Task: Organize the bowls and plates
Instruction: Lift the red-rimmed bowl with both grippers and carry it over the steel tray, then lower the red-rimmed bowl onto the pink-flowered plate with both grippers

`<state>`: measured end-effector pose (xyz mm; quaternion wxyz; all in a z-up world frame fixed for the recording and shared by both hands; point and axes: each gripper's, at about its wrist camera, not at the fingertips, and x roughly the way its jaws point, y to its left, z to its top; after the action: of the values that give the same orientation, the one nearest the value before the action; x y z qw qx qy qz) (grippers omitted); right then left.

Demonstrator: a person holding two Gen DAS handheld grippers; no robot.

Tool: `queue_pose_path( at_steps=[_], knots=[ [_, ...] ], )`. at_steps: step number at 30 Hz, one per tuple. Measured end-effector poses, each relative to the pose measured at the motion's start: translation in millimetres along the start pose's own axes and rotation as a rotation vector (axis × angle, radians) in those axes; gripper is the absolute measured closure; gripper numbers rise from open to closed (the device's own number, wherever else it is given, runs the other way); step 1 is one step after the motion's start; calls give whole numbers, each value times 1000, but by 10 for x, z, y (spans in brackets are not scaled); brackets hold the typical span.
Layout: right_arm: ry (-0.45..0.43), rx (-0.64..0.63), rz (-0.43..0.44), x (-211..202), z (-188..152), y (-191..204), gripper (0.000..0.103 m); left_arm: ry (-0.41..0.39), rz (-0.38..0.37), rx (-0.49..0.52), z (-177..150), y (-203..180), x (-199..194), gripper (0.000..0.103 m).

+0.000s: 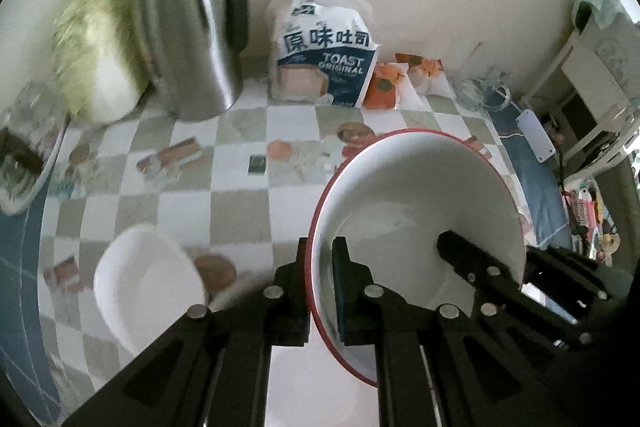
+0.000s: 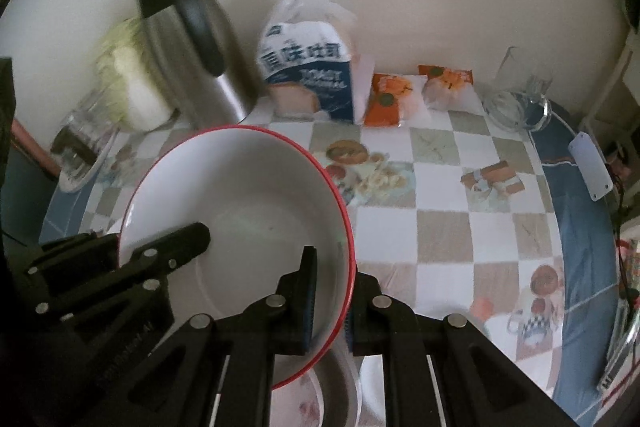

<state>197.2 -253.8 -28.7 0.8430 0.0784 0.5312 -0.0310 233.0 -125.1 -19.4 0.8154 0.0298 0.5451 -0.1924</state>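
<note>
A big white bowl with a red rim (image 1: 416,195) hangs tilted above the checked tablecloth, held from both sides. My left gripper (image 1: 320,259) is shut on its left rim, one finger inside and one outside. My right gripper (image 2: 340,279) is shut on the opposite rim of the same bowl (image 2: 240,195). Each view also shows the other gripper: the right one (image 1: 516,259) and the left one (image 2: 120,243). A small white bowl (image 1: 148,283) rests on the table at the lower left. Under the lifted bowl lies a shallow dish (image 2: 340,379), partly hidden.
Along the back wall stand a steel thermos jug (image 1: 192,39), a cabbage (image 1: 96,59), a bag of toast (image 1: 324,67), orange packets (image 2: 384,103) and a glass jug (image 2: 516,99). A glass on a plate (image 1: 28,155) sits at the far left edge.
</note>
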Motion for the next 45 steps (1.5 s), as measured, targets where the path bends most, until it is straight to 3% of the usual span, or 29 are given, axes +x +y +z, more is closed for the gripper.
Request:
queue_pose_path(
  at_steps=[19, 29, 45],
  knots=[
    [30, -53, 95, -153, -964, 552, 90, -22, 17, -89, -993, 454, -295, 93],
    [11, -13, 125, -119, -1224, 563, 90, -36, 38, -57, -1149, 455, -267, 93],
    [-1, 52, 141, -98, -1312, 514, 90, -24, 31, -20, -1183, 440, -210, 93]
  ],
)
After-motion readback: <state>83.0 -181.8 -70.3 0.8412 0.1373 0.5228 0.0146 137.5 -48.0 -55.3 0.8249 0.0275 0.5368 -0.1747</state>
